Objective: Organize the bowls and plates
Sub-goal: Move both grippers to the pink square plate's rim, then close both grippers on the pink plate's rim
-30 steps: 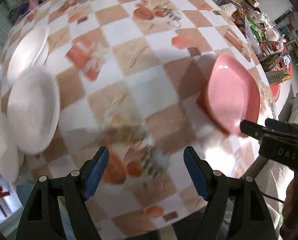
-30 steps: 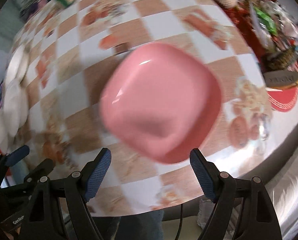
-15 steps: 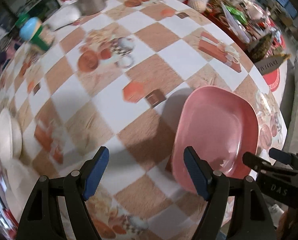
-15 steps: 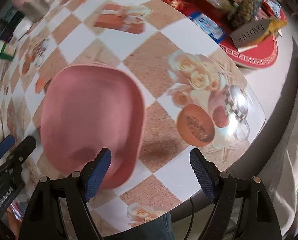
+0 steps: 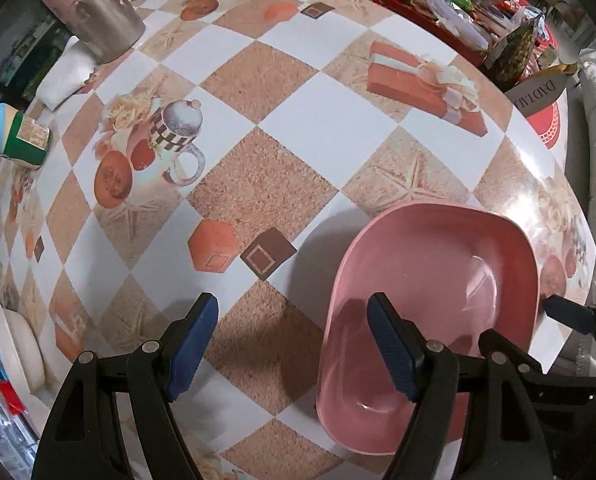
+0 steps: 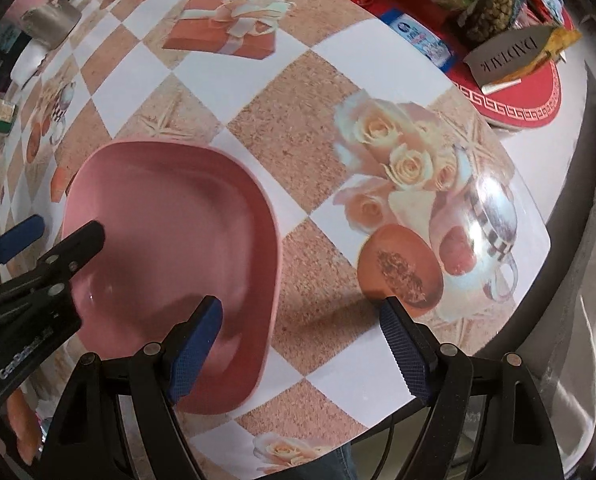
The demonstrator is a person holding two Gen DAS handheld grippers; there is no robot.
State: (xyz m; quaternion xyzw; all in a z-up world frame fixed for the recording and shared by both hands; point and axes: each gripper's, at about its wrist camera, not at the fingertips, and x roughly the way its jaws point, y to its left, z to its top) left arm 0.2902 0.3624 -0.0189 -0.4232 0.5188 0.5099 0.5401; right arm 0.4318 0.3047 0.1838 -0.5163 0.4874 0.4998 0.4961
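Observation:
A pink squarish bowl (image 5: pixel 458 264) sits upright on the checked tablecloth near the table's front edge. My left gripper (image 5: pixel 294 344) points down and stands open astride the bowl's left rim, one finger over the cloth and one over the inside. My right gripper (image 6: pixel 300 348) is open astride the opposite rim of the pink bowl (image 6: pixel 170 216), with its left finger inside. No pad presses on the rim. The right gripper's fingertip (image 5: pixel 566 314) shows past the bowl's far side. White plates (image 5: pixel 16 344) lie at the table's left edge.
At the back left stand a metal cup (image 5: pixel 98 20), a white cloth (image 5: pixel 64 74) and a green bottle with a blue cap (image 5: pixel 16 138). Snack packets and a red mat (image 6: pixel 530 92) crowd the back right. The table's edge (image 6: pixel 438 396) runs just below the bowl.
Both grippers have swung across the table and rolled. The pink bowl now lies between them, each gripper astride one rim. The white plates have slid to the left wrist view's edge.

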